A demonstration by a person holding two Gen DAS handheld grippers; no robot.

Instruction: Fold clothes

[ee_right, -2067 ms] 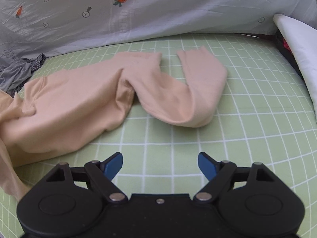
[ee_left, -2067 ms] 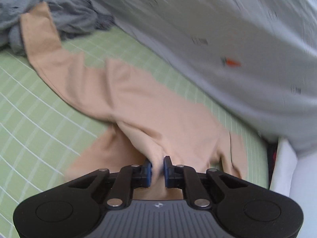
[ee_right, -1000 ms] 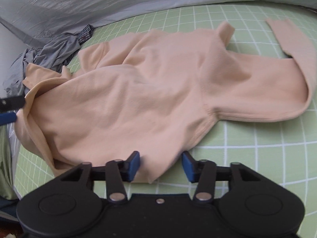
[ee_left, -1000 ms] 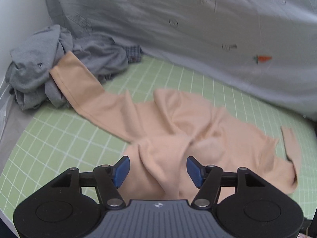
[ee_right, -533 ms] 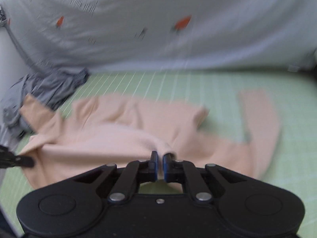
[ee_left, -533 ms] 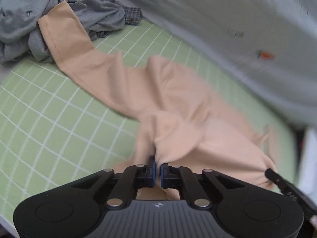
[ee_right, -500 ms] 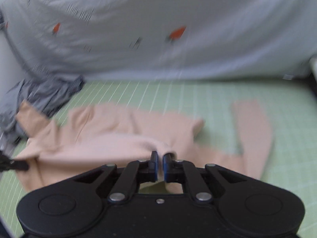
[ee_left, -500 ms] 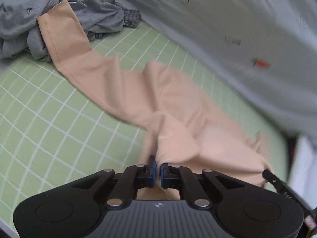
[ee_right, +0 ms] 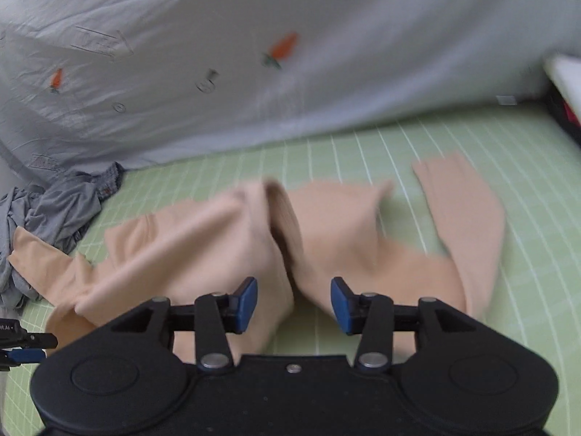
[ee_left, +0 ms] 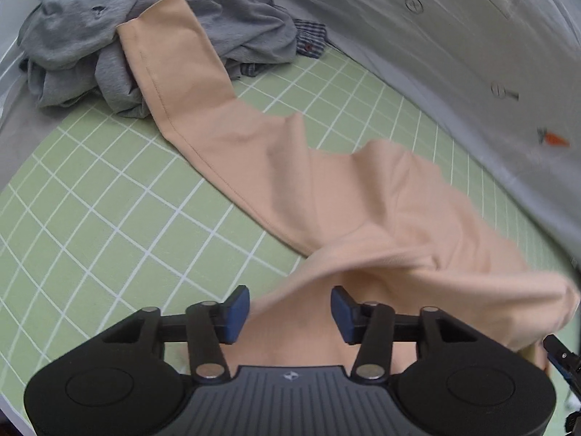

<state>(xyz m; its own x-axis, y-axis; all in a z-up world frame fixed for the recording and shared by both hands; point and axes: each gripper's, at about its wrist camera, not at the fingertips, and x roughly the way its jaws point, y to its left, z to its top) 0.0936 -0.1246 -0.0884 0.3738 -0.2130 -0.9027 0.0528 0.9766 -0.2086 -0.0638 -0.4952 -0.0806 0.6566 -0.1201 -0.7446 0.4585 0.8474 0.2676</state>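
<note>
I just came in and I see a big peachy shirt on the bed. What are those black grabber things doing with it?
A person is folding clothes with a grabber in each hand. The left gripper and right gripper are both opening, with the peach shirt loose between their blue pads. The shirt lies rumpled on the green checked sheet, one sleeve resting on a pile of grey clothes. It isn't folded yet.

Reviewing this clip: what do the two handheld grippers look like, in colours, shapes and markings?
Both match. The left gripper and right gripper have matte black bodies, black linkage arms with silver pivot pins and blue pads. The left's body has a ribbed grey centre with a small white logo; the right's centre is plain black with one silver screw. No hands or sleeves show.
</note>
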